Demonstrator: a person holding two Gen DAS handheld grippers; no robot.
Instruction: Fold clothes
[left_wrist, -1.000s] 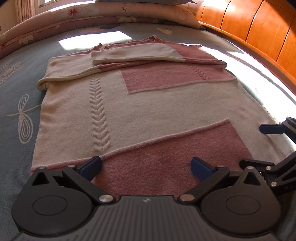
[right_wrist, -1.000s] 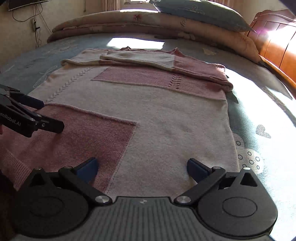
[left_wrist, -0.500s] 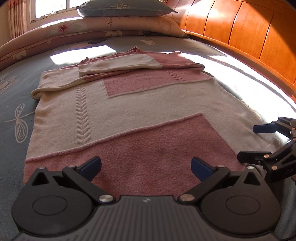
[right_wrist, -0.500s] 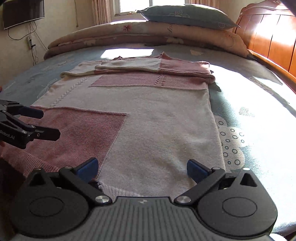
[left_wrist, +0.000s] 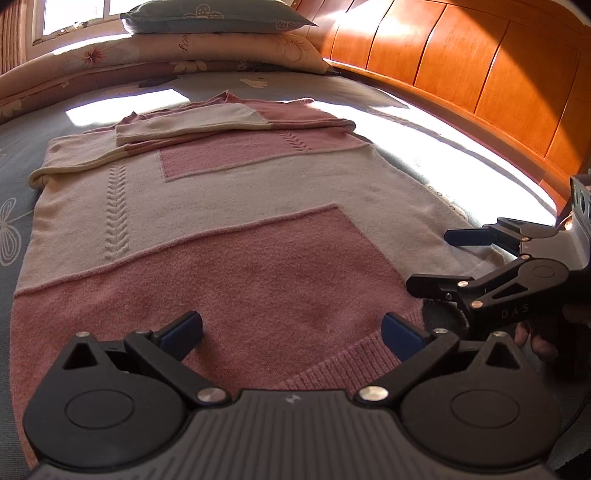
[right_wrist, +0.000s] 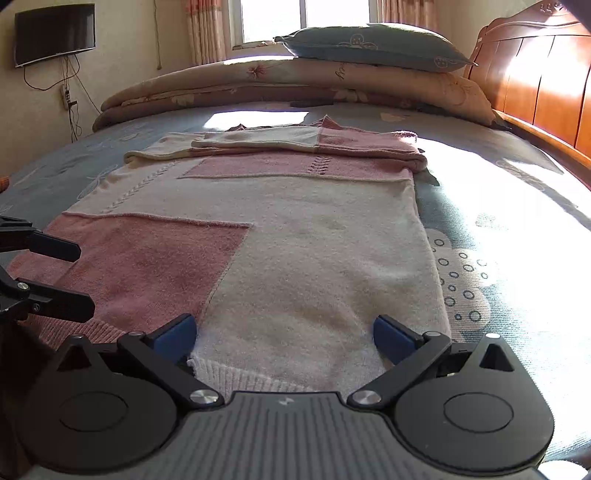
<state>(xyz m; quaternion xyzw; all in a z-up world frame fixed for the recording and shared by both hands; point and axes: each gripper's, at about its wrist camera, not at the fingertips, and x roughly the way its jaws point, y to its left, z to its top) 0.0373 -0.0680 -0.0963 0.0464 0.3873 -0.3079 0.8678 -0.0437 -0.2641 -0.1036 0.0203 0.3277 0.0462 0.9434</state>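
— Where are you in the fold?

— Your pink-and-cream sweater (left_wrist: 236, 229) lies flat on the bed (right_wrist: 498, 206), sleeves already folded across the chest at the far end. You look set for the hem step.

— And your tools?

— Your left gripper (left_wrist: 291, 328) and right gripper (right_wrist: 284, 332) both hover over the ribbed hem (right_wrist: 251, 376), fingers spread wide, holding nothing.

— Next?

— Likely lower each onto a hem corner, pinch through both layers, then carry the hem evenly toward the collar.
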